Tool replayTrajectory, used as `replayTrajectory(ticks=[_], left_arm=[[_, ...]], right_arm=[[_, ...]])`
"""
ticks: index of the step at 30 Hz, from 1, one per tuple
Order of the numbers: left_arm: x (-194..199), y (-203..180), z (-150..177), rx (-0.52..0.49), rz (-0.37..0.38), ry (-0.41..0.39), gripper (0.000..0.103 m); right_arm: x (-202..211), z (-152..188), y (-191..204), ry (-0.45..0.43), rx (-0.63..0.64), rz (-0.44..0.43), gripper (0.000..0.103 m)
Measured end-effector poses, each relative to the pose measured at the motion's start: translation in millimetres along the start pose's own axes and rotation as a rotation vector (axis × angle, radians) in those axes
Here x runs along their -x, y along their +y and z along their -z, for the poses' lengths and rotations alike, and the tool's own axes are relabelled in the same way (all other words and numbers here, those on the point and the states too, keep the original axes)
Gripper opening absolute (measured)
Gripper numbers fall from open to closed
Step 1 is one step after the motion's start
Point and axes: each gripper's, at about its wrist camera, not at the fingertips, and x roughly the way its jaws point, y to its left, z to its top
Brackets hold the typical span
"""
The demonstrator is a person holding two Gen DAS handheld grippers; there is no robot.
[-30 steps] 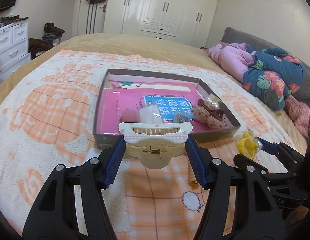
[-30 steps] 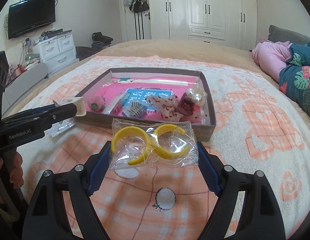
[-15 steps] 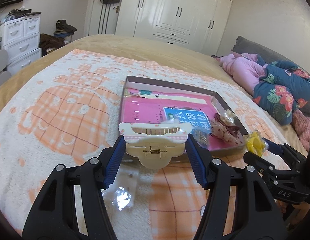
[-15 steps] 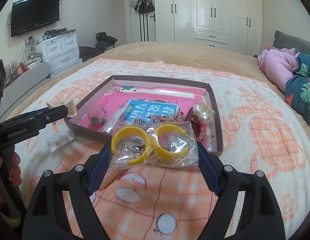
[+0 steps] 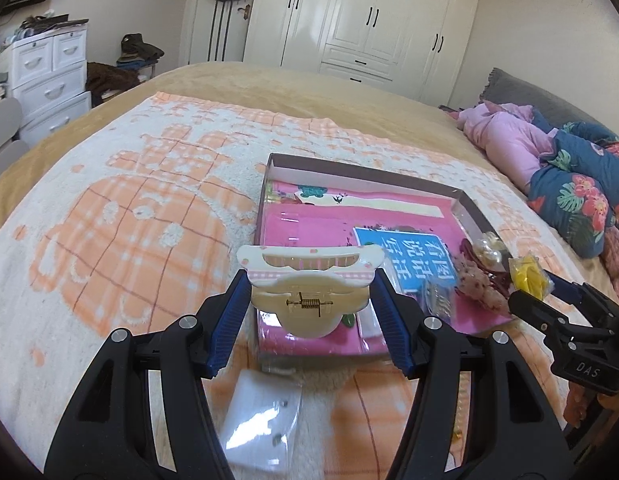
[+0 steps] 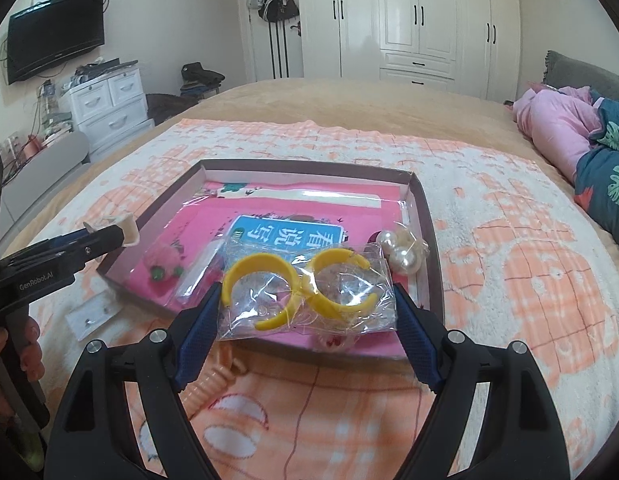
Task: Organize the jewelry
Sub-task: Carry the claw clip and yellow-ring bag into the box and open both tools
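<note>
My left gripper (image 5: 309, 292) is shut on a cream hair claw clip (image 5: 309, 280) and holds it over the near left corner of the shallow box (image 5: 361, 174). My right gripper (image 6: 307, 300) is shut on a clear bag of yellow hoop earrings (image 6: 305, 292), held above the box's near edge (image 6: 425, 216). The box has a pink lining and holds a blue card (image 6: 285, 236), pearl pieces (image 6: 401, 250), a pink fuzzy piece (image 6: 163, 262) and a dark red scrunchie (image 5: 477, 276). The right gripper also shows in the left wrist view (image 5: 529, 280).
A small clear packet (image 5: 261, 424) and an orange coil hair tie (image 6: 213, 380) lie on the orange-and-white blanket in front of the box. Pink and floral bedding (image 5: 549, 160) is piled at the right. White drawers (image 6: 105, 108) stand left of the bed.
Both grippers have moved forward and up toward the box with their items still held. The clip is now over the box's near left corner and the earring bag over its near edge.
</note>
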Motion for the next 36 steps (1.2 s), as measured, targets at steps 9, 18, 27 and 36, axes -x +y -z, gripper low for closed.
replayTrajectory(ticks=[9,18,27,36], left_arm=[[-21.5,-9.6,-6.9,-0.035,-0.004,0.023,0.052],[-38.1,-11.5,-8.6,-0.045,-0.009,0.045,0.052],[-42.4,-13.3,-8.2,-0.054,-0.01,0.053,0.053],[-42.3,-14.4,-7.5,-0.055,-0.008,0.052,0.053]], right_arm=[[-23.2,-10.4,-4.5,0.021,0.019,0.022,0.079],[-48.0,-17.2,-0.5,0.05,0.064,0.028,0.079],[-63.6,-14.1,5.1,0.08,0.082,0.019,0.082],[-52.7,-13.9,-5.5,0.065,0.007,0.003,0.087]])
